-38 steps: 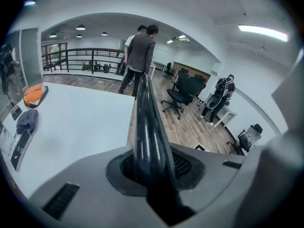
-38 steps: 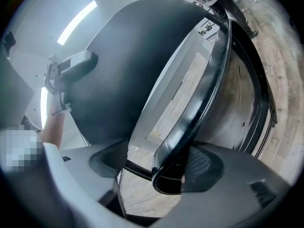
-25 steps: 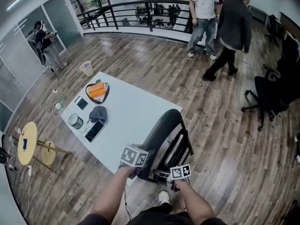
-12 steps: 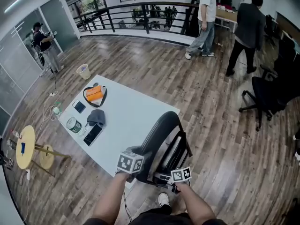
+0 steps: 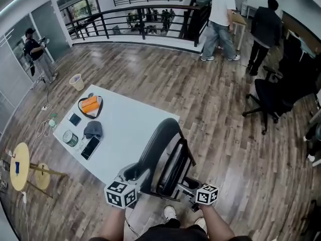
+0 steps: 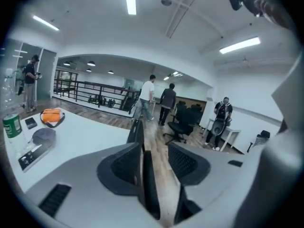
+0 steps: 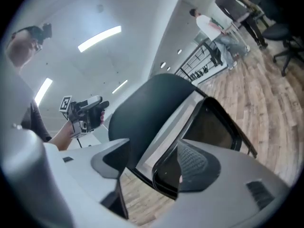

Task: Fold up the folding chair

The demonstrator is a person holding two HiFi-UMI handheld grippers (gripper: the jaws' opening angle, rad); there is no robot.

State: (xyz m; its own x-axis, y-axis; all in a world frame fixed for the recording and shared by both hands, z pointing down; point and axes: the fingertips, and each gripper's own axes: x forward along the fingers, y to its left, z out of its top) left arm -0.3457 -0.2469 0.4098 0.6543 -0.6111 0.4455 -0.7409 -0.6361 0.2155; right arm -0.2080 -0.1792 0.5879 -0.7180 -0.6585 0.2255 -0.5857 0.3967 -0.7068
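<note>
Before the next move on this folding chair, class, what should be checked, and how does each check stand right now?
1. Left gripper grip on folding chair: not ok; jaws have just been opening, chair edge between them unclamped.
2. Right gripper grip: not ok; jaws have just been closing, apart around the seat frame.
3. Seat flat against backrest: not ok; a gap shows.
4. Table clear of chair: cannot tell; they overlap in head view.
5. Bystanders clear: ok; far off.
</note>
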